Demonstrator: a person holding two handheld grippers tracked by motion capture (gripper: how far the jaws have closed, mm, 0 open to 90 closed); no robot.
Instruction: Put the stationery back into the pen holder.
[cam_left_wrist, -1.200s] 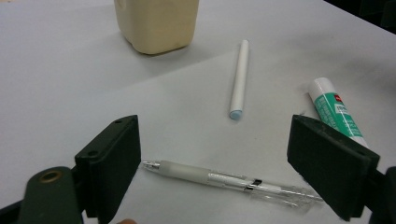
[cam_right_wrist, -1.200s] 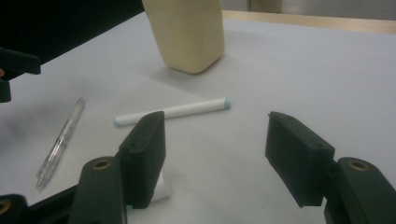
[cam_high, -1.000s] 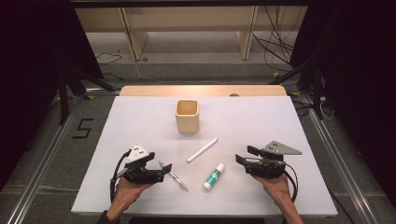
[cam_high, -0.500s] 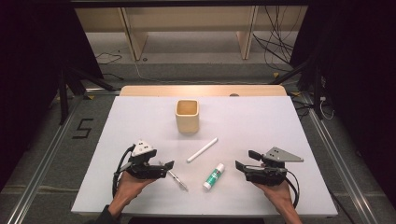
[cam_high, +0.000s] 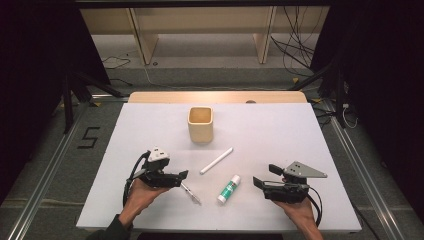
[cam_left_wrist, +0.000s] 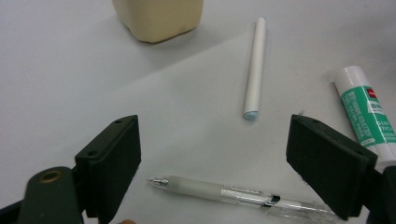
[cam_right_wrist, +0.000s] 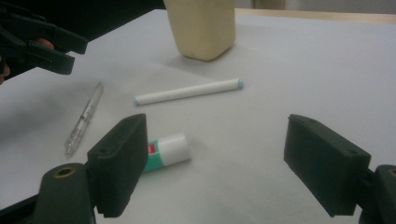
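At the near edge of the white bench (cam_high: 310, 130), the left hand-held gripper (cam_high: 182, 176) sits low over the surface on the left, its jaws spread wide with nothing between the pads. Just beyond its tips lies a clear pen (cam_left_wrist: 238, 195), flat on the bench; in the left gripper view it lies across the gap between the jaws, untouched by either.

On the near right, the right hand-held gripper (cam_high: 257, 183) points left toward the middle; its jaws have just been opening and stand wide apart, empty. Just beside its left jaw in the right gripper view lies a glue stick (cam_right_wrist: 166, 150), white with a green label, flat on the bench and apart from the pad.

A little farther, between the two grippers, a white marker (cam_high: 216, 160) lies at a slant, clear of pen and glue stick. Farther still, near the middle of the bench, a beige cup (cam_high: 200, 124) stands upright, well apart from everything else.
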